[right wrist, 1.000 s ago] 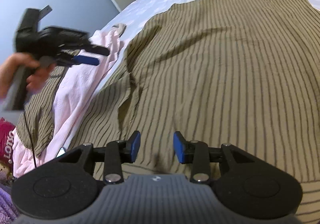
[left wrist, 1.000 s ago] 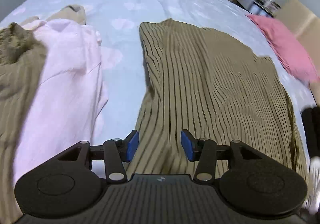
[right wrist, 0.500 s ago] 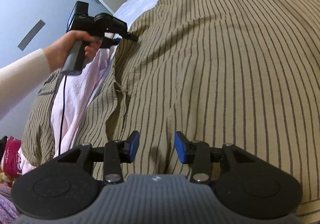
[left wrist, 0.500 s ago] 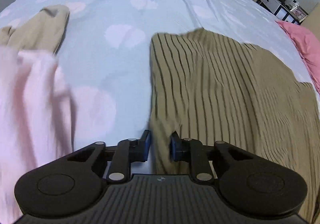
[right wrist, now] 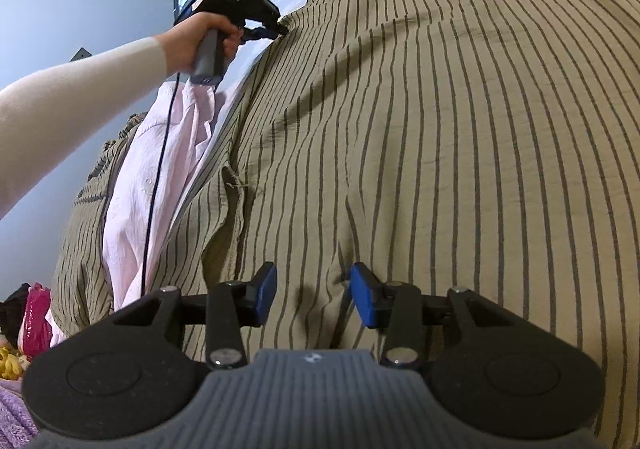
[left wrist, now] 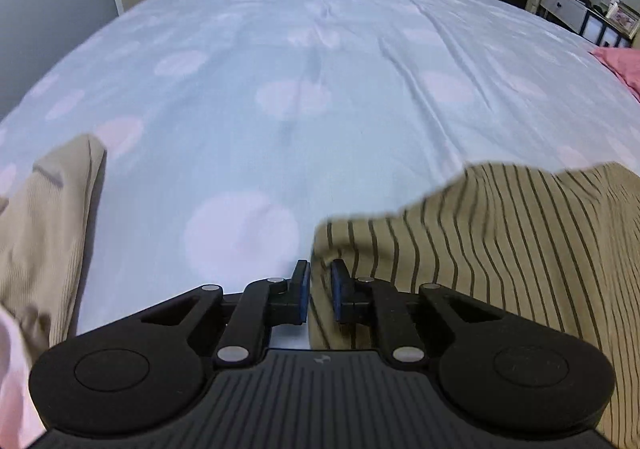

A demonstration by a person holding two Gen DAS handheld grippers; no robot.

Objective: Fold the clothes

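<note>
Left gripper (left wrist: pixel 319 291) had slid to the striped shirt (left wrist: pixel 500 249) on the bed (left wrist: pixel 280 69) and was closing on its corner, so I could start folding; right gripper (right wrist: pixel 313 299) was open over it

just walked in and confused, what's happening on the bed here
A person is folding clothes with a handheld tool in each hand. The left tool is closing on the edge of an olive striped garment spread over the spotted bedsheet, with the fabric between its pads. The right tool is open low over another part of the same garment, gripping nothing yet. A pink garment and a beige one lie bunched to the side.
</note>
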